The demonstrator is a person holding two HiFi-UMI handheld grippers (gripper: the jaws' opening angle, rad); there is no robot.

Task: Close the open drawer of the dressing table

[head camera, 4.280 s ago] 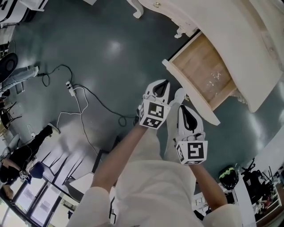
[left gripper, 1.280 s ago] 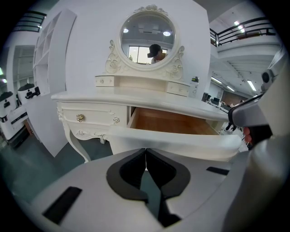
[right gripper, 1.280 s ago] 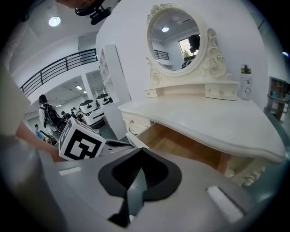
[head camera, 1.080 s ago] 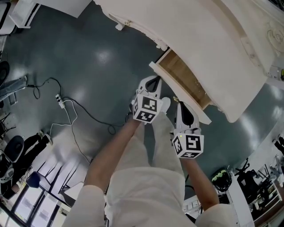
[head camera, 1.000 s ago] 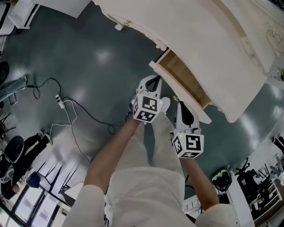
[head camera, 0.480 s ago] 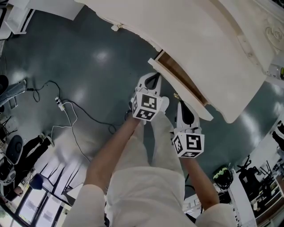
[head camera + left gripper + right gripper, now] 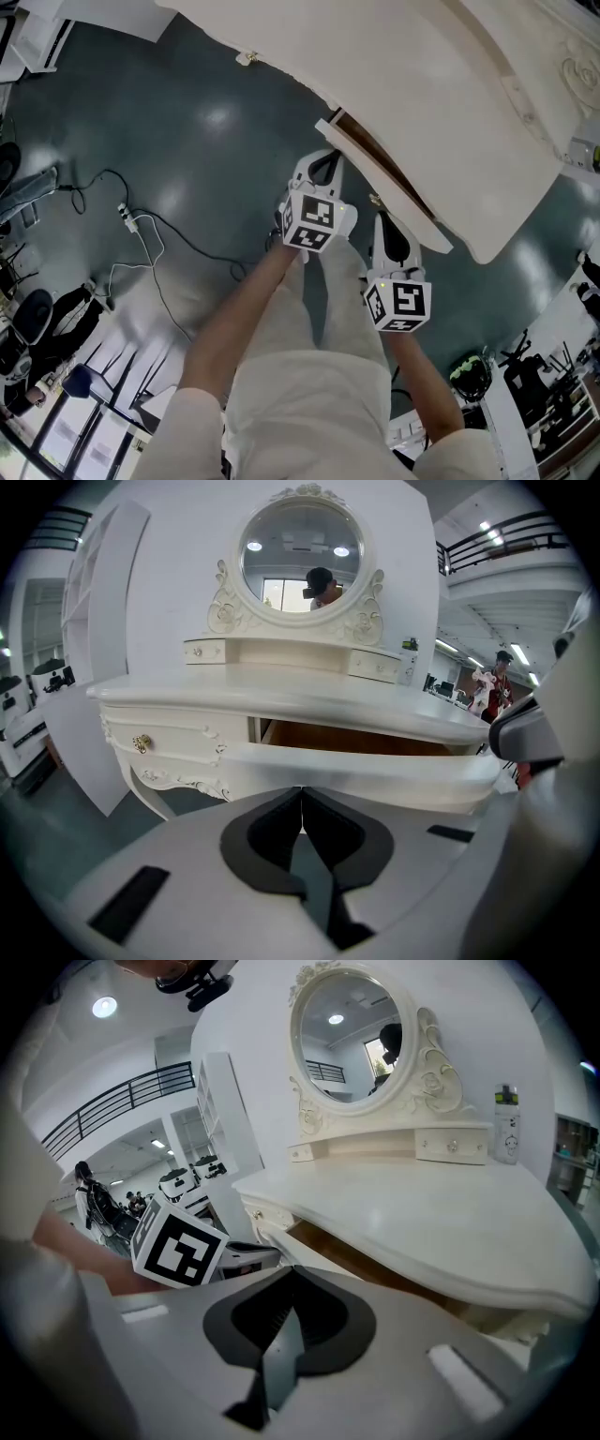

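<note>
Two tools, both clenched. Left tool (image 7: pixel 327 156): pads pressed together in the left gripper view (image 7: pixel 302 793), nothing between them, tips right at the lower edge of the drawer front. Right tool (image 7: pixel 383 210), at 4 o'clock from the left one: jaws likewise together and empty (image 7: pixel 292 1273), tips up against the same drawer front, further along it; the left tool's marker cube sits at its 10 o'clock. One open drawer (image 7: pixel 386 190), at 1 o'clock from the tools in the head view, standing out from the dressing table (image 7: pixel 450 94) only a little: a thin brown strip of its inside shows between the white front (image 7: pixel 375 776) and the surface above. One brass knob (image 7: pixel 142 743) on the fixed panel at 9 o'clock of the drawer. One oval mirror (image 7: pixel 302 550) at 12 o'clock, on the back of the surface. One bottle (image 7: pixel 506 1124) beside the mirror, at its 3 o'clock. One cable (image 7: pixel 178 239) across the floor, at 9 o'clock, well apart.
</note>
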